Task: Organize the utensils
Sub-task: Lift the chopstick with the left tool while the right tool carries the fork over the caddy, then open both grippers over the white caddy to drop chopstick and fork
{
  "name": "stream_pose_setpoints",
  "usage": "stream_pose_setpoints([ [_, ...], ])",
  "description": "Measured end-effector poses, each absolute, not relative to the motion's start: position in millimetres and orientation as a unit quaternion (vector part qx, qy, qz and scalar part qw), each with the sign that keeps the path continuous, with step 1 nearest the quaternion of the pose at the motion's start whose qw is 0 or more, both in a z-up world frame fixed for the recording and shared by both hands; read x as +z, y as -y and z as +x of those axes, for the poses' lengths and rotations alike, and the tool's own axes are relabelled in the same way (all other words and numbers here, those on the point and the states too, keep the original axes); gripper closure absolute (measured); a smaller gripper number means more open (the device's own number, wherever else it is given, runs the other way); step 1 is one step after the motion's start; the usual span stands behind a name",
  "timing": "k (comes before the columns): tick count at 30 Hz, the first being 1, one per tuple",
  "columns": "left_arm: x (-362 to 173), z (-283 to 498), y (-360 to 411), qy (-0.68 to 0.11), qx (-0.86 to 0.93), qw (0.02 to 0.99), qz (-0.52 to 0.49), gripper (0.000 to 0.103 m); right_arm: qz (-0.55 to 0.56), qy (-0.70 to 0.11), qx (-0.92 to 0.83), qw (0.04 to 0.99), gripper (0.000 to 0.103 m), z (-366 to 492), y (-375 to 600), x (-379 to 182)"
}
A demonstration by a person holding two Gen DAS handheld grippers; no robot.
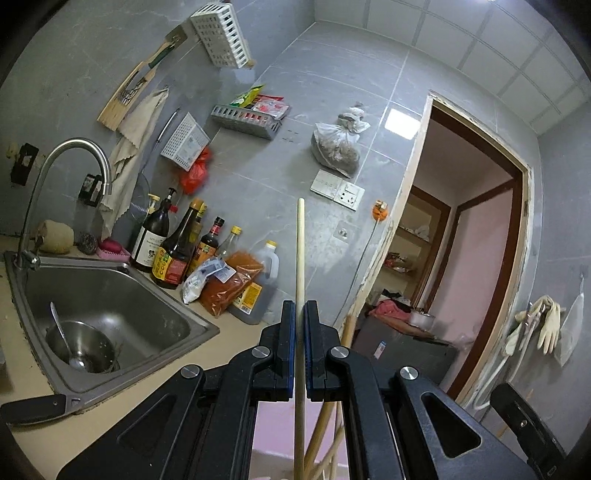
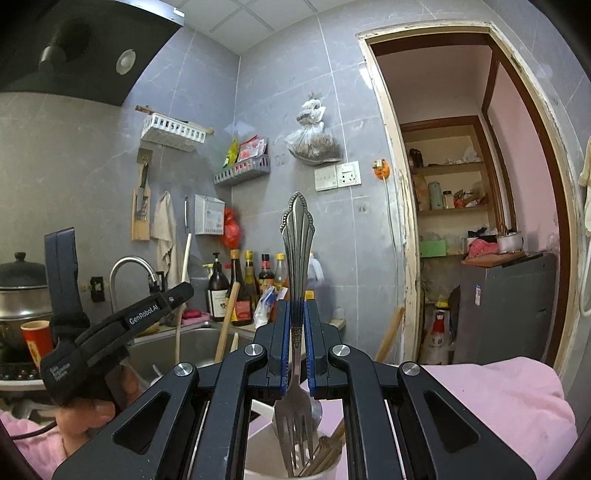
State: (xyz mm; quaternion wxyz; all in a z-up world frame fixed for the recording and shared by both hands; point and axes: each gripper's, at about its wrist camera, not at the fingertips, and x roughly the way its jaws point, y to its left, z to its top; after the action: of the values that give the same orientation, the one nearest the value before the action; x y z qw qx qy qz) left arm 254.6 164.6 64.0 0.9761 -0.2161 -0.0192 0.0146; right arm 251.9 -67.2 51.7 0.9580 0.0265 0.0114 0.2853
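Observation:
My left gripper (image 1: 300, 314) is shut on a pale wooden chopstick (image 1: 300, 258) that stands upright between the pads; more chopsticks (image 1: 325, 424) show below the jaws. My right gripper (image 2: 297, 314) is shut on a silver fork (image 2: 297, 251), ornate handle up, tines down inside a white utensil cup (image 2: 258, 454) that also holds several chopsticks and a spoon. The left gripper (image 2: 110, 325) with its chopstick (image 2: 183, 284) also shows at the left of the right wrist view, held by a hand.
A steel sink (image 1: 110, 302) with a faucet (image 1: 74, 177) holds a colander and a ladle (image 1: 62, 336). Sauce bottles (image 1: 177, 251) and bags stand against the grey tiled wall. Wall baskets (image 1: 221, 35) hang above. A doorway (image 2: 461, 203) opens at right. A stove pot (image 2: 22, 291) is at left.

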Motion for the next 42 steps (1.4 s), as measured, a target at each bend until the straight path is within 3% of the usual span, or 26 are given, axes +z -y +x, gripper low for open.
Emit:
stream_pose_setpoints([
  [35, 27, 224, -125, -0.085, -0.029, 0.984, -0.156, 0.098, 0.018, -0.035, 0.298, 0.954, 0.096, 233, 70, 27],
  [42, 32, 211, -122, -0.098, -0.047, 0.981, -0.162, 0.081, 0.023, -0.033, 0.283, 0.958, 0.090, 221, 81, 30],
])
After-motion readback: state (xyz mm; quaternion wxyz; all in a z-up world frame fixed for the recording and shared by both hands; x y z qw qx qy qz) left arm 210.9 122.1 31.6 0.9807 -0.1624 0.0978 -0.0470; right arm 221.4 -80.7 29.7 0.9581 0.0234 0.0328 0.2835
